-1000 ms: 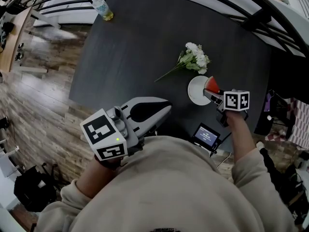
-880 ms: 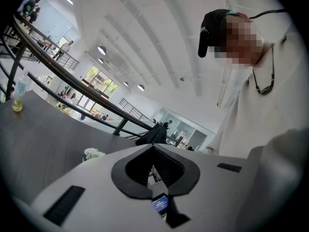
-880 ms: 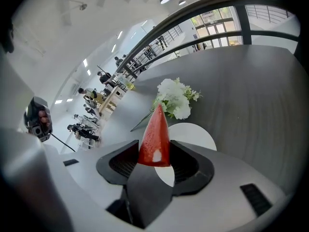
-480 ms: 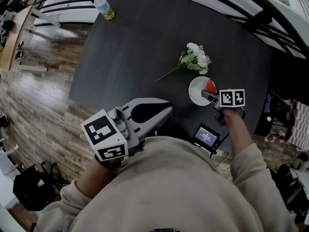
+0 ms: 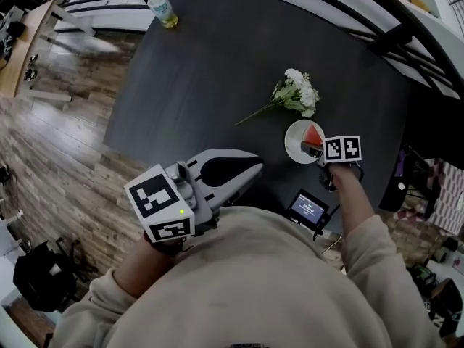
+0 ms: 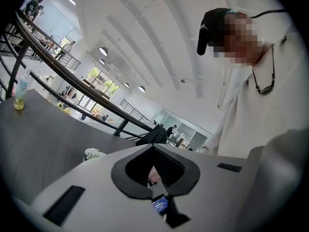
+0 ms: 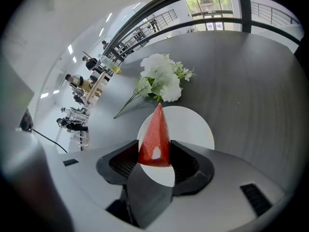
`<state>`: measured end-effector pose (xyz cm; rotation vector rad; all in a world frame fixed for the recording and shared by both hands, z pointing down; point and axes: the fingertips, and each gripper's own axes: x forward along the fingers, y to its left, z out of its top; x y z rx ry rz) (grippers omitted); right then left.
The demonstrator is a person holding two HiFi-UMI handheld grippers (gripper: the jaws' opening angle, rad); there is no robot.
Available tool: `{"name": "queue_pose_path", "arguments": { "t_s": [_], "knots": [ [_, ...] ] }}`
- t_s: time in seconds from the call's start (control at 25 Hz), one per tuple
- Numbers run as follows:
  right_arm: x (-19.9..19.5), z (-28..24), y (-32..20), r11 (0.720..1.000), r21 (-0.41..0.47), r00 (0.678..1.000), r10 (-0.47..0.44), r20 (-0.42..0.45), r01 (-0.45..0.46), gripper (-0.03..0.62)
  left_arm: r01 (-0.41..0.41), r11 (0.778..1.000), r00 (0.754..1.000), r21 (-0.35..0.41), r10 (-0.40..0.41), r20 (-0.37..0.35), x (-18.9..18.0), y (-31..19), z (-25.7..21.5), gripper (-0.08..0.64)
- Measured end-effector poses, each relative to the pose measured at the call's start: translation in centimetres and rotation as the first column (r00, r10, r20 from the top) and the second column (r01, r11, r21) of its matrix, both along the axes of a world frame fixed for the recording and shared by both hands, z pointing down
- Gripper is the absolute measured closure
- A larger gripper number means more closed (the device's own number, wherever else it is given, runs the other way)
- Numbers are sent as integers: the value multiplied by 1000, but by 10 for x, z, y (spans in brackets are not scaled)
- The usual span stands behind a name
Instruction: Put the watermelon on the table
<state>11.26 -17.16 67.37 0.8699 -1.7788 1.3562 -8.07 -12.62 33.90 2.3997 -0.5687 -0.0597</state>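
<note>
Squarely, the right hand-held gripper (image 7: 155, 154) pinches the watermelon slice (image 7: 155, 132) between its jaws.

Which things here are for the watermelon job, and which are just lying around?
For the job: watermelon slice, right gripper pinching it, plate, table.

Just lying around: flowers, bottle, small screen, idle left gripper.

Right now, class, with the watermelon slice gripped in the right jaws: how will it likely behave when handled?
The watermelon slice holds its wedge shape between the jaws of the right gripper, so it is probably stiff. Its smooth faces taper to a point, so a squeeze might slide it out. Stood on a narrow edge on the white plate, it could tip.
</note>
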Motion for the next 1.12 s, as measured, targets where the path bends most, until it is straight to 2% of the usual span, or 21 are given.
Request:
{"name": "queue_pose_path", "arguments": {
  "t_s": [0.68,1.12],
  "knots": [
    [-3,9,-2,998,-26,995,-66,-70,65,377,12,1000,1000,-6,-12,1,-4,0,2,554],
    [-1,9,-5,999,15,994,-37,-99,39,376,1,1000,1000,-12,-1,3,-7,5,2,554]
  ]
}}
